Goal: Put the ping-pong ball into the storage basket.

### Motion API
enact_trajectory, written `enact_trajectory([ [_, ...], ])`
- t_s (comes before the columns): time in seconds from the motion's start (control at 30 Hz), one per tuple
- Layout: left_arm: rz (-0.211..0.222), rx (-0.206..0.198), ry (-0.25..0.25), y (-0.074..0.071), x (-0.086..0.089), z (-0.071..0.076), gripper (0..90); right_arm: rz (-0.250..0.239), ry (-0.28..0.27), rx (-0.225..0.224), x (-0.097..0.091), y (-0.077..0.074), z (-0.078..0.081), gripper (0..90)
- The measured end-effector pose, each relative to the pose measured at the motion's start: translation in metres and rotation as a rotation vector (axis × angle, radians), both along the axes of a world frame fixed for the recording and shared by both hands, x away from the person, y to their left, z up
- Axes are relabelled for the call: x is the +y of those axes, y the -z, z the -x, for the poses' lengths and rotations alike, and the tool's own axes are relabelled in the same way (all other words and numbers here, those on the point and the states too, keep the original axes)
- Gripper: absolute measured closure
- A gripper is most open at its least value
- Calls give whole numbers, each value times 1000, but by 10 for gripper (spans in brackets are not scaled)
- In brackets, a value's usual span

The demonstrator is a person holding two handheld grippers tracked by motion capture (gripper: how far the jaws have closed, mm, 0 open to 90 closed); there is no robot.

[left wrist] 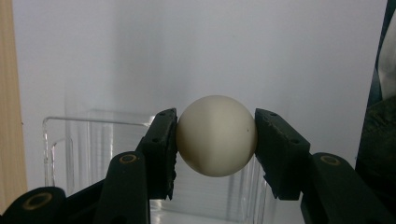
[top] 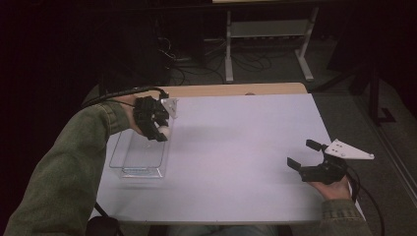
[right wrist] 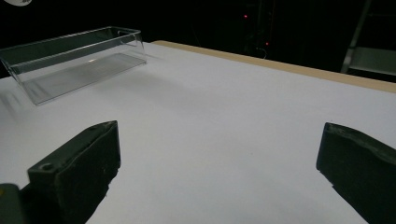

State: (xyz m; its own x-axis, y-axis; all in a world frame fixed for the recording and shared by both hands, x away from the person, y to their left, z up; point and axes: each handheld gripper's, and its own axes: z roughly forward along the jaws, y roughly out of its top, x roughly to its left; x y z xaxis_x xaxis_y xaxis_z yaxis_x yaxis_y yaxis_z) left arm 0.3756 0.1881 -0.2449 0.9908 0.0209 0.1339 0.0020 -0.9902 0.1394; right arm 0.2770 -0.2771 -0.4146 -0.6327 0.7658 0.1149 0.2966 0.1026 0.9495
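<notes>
Here, white ball (left wrist: 216, 136) clamped between left gripper (left wrist: 215, 140) jaws, right gripper (right wrist: 219, 172) jaws wide.

The ball (left wrist: 216, 136) sits between the left gripper's (top: 158, 129) jaws — the clear box (left wrist: 93, 140) lies below and beyond them.

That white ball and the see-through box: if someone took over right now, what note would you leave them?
Left gripper: shut on the smooth off-white round ball, held above the far end of the clear plastic rectangular box.
Right gripper: open, holding nothing, low over the white table at its right side.
Done: ball picked up and brought over the box.
Left: probably lower it and let go inside the box, which looks empty.
</notes>
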Motion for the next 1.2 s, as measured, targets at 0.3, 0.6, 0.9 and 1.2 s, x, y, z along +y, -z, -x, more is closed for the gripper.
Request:
enact_trajectory([
  [0.3,-24,20,-14,1,10,1,512,1,-1,0,1,0,0,0],
  [0.6,-62,45,-36,5,17,1,512,2,-1,-3,0,0,0,0],
  [0.9,-64,50,-42,6,20,1,512,1,-3,-2,0,0,0,0],
  [1.2,-77,67,-44,14,21,0,512,2,-2,-2,0,0,0,0],
])
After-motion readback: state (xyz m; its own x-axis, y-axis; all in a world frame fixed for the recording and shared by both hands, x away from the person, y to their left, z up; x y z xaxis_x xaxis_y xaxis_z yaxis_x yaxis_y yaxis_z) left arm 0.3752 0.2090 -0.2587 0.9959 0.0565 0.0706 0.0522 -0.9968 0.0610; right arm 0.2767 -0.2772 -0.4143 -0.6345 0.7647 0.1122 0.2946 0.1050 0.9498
